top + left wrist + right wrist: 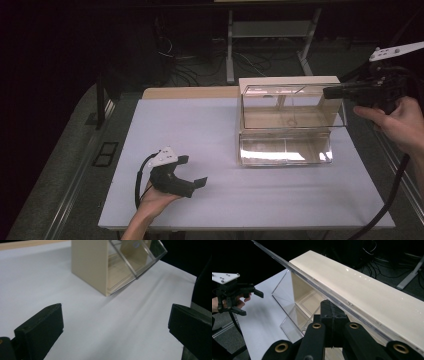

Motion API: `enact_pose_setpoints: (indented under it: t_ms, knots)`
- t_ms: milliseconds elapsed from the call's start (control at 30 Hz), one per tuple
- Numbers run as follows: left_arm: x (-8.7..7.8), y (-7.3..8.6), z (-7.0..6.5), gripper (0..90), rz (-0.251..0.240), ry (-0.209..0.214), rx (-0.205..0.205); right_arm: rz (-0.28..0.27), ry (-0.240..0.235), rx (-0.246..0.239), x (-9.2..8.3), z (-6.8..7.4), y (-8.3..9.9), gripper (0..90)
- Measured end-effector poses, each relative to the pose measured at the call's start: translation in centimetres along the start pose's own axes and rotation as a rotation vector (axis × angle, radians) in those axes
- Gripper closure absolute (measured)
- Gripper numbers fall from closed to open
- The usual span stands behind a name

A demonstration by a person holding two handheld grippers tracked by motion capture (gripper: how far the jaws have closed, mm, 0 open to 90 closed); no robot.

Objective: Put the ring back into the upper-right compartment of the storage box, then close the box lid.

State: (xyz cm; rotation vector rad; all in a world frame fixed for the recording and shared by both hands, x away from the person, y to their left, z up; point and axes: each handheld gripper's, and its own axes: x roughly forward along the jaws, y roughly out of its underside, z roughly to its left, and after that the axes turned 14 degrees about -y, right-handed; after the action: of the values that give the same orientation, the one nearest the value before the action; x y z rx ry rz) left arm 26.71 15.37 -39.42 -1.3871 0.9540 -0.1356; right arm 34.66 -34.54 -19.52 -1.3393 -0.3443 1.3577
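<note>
- Our right gripper (332, 312) is pinching the clear lid (292, 102) edge, jaws closed on it.
- Our left gripper (192, 172) is hovering wide open, empty, above the white table (200, 130).
- The cream box (287, 82), rectangular and glossy, is sitting at the table's far right.

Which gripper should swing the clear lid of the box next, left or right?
Right, probably. The right gripper is shut on the edge of the clear lid of the beige box. The left gripper is open, low over the white table, apart from it.
</note>
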Motion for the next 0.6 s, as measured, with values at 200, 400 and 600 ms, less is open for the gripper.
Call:
enact_pose_setpoints:
  t_ms: [200, 400, 600]
  knots:
    - [-0.6, 1.8, 1.0, 0.0, 0.013, -0.032, -0.03, -0.008, 0.004, -0.002, 0.0, 0.0, 0.1, 89.4]
    - [-0.8, 2.8, 1.5, 0.0, 0.013, -0.051, -0.046, -0.019, 0.008, 0.001, 0.0, 0.1, 0.3, 89.4]
    - [-0.9, 2.9, 1.5, 0.0, 0.007, -0.049, -0.05, -0.05, 0.014, 0.004, -0.1, 0.3, 0.8, 89.4]
